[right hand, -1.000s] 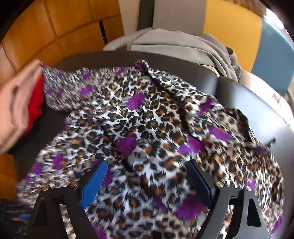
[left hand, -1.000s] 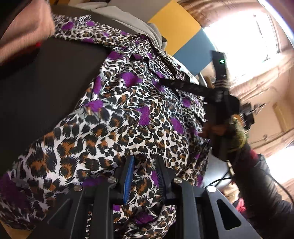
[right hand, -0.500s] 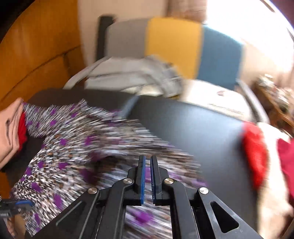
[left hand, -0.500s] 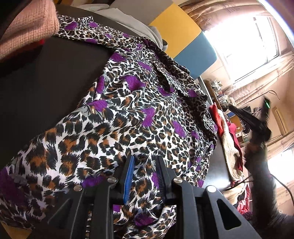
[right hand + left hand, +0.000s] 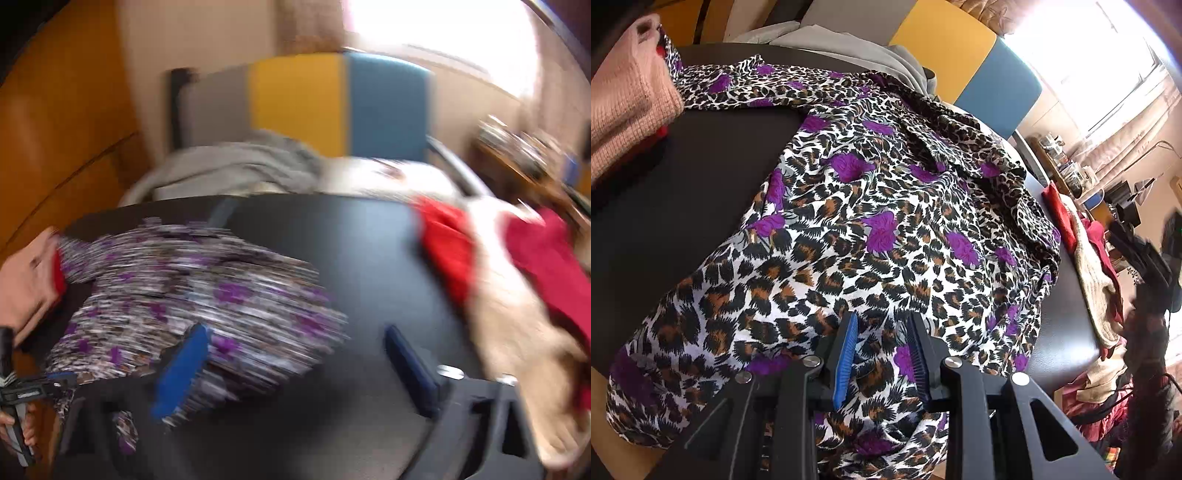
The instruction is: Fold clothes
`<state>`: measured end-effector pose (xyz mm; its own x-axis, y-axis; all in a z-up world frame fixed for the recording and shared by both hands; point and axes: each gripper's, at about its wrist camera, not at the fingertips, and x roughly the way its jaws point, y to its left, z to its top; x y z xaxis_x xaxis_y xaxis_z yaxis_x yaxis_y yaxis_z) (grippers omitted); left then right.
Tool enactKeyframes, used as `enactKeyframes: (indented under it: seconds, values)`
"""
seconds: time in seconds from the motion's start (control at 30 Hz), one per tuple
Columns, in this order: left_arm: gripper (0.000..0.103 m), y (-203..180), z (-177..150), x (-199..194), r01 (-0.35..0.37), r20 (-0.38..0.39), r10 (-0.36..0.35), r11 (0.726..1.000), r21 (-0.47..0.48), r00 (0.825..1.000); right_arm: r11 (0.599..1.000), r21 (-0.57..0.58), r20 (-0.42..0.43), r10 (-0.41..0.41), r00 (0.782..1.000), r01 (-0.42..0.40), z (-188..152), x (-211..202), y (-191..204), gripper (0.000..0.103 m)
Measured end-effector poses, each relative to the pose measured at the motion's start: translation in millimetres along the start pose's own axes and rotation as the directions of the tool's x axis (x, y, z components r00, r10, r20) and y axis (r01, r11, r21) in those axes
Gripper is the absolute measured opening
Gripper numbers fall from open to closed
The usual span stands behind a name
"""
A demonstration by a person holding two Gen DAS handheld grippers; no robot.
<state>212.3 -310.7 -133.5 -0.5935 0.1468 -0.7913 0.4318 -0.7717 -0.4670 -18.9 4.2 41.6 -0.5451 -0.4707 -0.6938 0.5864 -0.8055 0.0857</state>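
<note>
Leopard-print garment [image 5: 871,236] lies spread on the dark table [image 5: 683,192]. Left gripper [image 5: 882,350] is narrow, near hem between its jaws; whether the pads pinch it, cannot tell. Right gripper [image 5: 295,369] has just sprung wide with nothing in it, over bare table right of the garment. Next grab: take the free hem, both layers, keep tension against left. Pink knit [image 5: 628,99] far left, red-and-cream pile [image 5: 517,280] right, colour-block chair [image 5: 343,107] and a bright window behind.
</note>
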Motion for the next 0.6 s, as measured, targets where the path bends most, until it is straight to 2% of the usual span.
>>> enactKeyframes:
  seconds: [0.13,0.2,0.23,0.27,0.3,0.33,0.43,0.5,0.6]
  values:
    - [0.028,8.8,-2.3,-2.3,0.041,0.008,-0.041,0.999,-0.036,0.999,0.996,-0.037,-0.144,0.079,0.986,-0.086,15.4,86.6,68.7,0.101]
    - [0.028,10.0,-3.5,-2.4,0.055,0.012,-0.055,0.998,-0.044,0.998,0.997,-0.061,-0.187,0.044,0.981,-0.056,18.4,120.3,83.6,0.086]
    - [0.028,10.4,-4.0,-2.4,0.062,0.014,-0.061,0.997,-0.047,0.998,0.996,-0.094,-0.212,-0.015,0.977,-0.005,19.2,137.6,91.1,0.081]
    - [0.028,10.5,-4.4,-2.3,0.068,0.015,-0.067,0.997,-0.046,0.998,0.990,-0.134,-0.235,-0.085,0.968,0.054,19.5,154.6,98.1,0.052]
    - [0.028,10.9,-4.5,-2.5,0.074,0.015,-0.073,0.996,-0.042,0.997,0.990,-0.127,-0.239,-0.092,0.967,0.063,20.8,163.1,99.7,0.006]
    - [0.028,11.2,-4.8,-2.6,0.079,0.016,-0.078,0.996,-0.039,0.997,0.994,-0.097,-0.235,-0.067,0.970,0.045,22.5,167.3,98.4,0.007]
    - [0.028,14.1,-5.2,-2.5,0.098,0.019,-0.097,0.995,-0.036,0.995,0.993,-0.104,-0.157,-0.076,0.985,0.061,26.5,140.9,94.9,0.006]
    - [0.028,15.8,-5.2,-2.3,0.108,0.020,-0.107,0.993,-0.037,0.994,0.980,-0.164,-0.084,-0.131,0.988,0.116,24.4,107.5,90.5,0.005]
    - [0.028,12.9,-5.7,-2.3,0.100,0.018,-0.099,0.995,-0.031,0.995,0.954,-0.185,-0.001,-0.241,0.970,0.237,17.1,52.4,58.6,0.005]
